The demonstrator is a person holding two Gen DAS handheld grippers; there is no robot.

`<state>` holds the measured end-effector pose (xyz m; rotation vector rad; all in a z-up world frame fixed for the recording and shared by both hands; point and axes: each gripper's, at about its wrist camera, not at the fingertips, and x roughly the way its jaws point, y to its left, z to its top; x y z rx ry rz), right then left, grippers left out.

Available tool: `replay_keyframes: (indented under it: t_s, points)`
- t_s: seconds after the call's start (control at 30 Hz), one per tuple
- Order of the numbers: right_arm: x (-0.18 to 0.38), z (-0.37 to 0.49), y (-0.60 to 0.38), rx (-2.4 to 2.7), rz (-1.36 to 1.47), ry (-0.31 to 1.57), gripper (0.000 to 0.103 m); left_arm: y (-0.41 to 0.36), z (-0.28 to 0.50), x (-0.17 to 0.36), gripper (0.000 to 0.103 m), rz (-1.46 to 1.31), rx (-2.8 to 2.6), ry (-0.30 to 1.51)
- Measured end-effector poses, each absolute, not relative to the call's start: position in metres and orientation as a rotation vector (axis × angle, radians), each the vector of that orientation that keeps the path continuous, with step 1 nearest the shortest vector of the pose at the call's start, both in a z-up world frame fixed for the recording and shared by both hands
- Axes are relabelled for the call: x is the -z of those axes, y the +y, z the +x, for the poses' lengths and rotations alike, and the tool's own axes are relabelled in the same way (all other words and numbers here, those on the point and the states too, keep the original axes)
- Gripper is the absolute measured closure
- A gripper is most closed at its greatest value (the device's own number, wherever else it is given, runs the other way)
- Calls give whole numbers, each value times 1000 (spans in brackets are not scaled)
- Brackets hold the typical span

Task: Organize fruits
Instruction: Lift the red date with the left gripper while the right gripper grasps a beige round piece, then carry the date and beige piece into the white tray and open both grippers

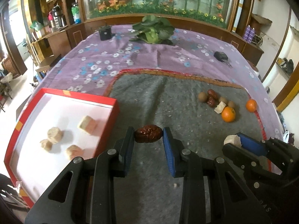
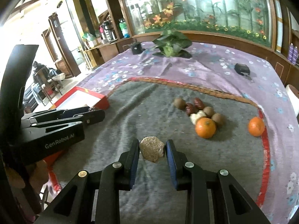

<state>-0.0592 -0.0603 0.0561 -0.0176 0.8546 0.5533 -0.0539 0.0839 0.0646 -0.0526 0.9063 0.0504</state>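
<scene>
- Right of red tray [image 1: 104, 140]: L gripper [image 1: 149, 135] clamped on red date [image 1: 148, 135], above gray mat [image 1: 168, 100].
- R gripper [image 2: 152, 149] clamped on beige chunk [image 2: 151, 149]; further right of tray.
- Oranges [image 1: 228, 114] far right of tray.

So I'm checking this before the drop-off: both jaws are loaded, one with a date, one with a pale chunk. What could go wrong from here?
1. The date is pinched only at its tips by the left gripper; it could pivot out and fall short of the red tray.
2. The chunk in the right gripper looks crumbly and may shed or break.
3. The grippers sit close together, so they may collide near the tray.
</scene>
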Motion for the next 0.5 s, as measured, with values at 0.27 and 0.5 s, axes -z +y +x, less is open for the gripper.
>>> replay_keyframes:
  t_s: [0.27,0.5]
  points:
    - [-64,-68,-20,-626,-63,844,75,114,-71,-70,73,-80,-108,878]
    - [-68,-71,17,-700,-101,839,75,147,-82,-72,73,-116,-169,869]
